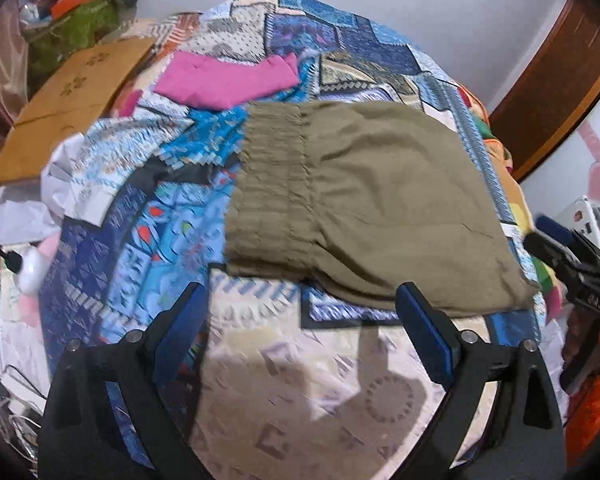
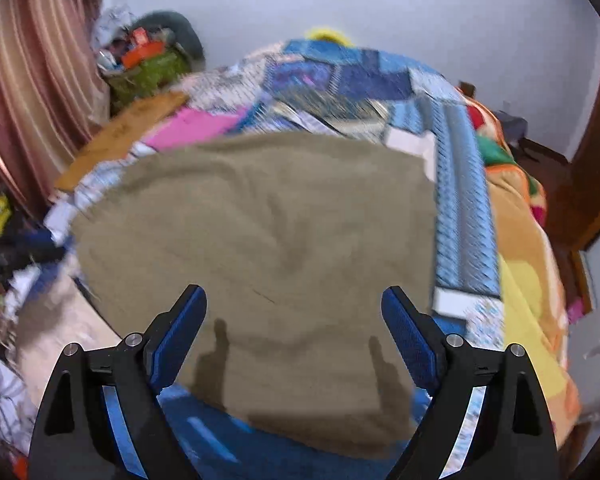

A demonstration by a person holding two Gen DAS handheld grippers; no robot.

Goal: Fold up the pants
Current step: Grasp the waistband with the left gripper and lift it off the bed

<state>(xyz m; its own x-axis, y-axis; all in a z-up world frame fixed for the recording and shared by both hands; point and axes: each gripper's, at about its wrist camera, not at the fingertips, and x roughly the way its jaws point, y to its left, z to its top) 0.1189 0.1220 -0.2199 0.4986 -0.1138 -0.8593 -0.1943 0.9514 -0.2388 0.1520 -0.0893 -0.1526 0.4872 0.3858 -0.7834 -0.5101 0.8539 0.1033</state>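
Your left gripper: jaws spread wide, holding nothing | folded olive-khaki fabric pants: flat on the blue patchwork bedspread, elastic waistband to the left | your right-hand finger's tip overlaps the pants' near edge | folded magenta garment: lying beyond the pants

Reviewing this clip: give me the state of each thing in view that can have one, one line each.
Pants: folded into a compact block, flat on the bed, waistband to the left in the left wrist view.
Left gripper: open, empty, near the pants' front edge.
Right gripper: open, empty, above the pants.
Pink garment: folded, lying behind the pants.
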